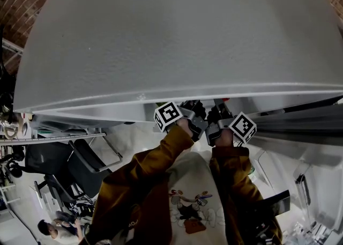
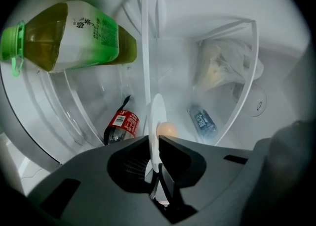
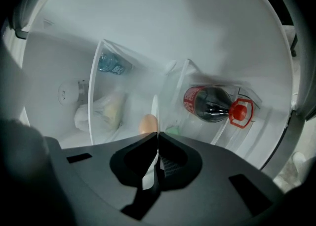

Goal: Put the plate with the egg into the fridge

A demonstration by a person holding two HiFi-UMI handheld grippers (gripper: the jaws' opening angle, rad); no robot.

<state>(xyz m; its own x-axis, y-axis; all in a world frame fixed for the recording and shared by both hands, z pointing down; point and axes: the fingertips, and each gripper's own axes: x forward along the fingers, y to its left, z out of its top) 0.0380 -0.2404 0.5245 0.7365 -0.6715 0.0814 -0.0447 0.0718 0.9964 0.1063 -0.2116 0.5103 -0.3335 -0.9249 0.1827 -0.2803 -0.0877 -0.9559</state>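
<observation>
Gripping one side of the rim, the left gripper [image 2: 157, 143] had its jaws closed on the plate [image 2: 157, 113], which showed edge-on as a thin white line up the middle of the left gripper view. The egg [image 2: 168, 130] sat just right of that line, against the plate's face. Beyond them lay a green tea bottle [image 2: 74, 34] at upper left, a cola bottle [image 2: 121, 126] at lower centre, a water bottle [image 2: 202, 121] and a bag [image 2: 222, 64] at right, so the plate was already inside the fridge [image 2: 276, 32].

In the right gripper view, the right gripper [image 3: 157, 138] was likewise clamped on the plate's rim, with the egg on the left of the white edge. A hold on each side probably served to keep the plate level so the egg would not roll. Whether the plate already rested on a shelf I could not tell from either view.

From the head view, the fridge's grey bulk filled the upper frame. Only the marker cubes [image 1: 168, 115] and sleeves [image 1: 161, 163] showed at centre, reaching beneath it. Plate, egg and jaws were hidden there, though visible in both gripper views.
</observation>
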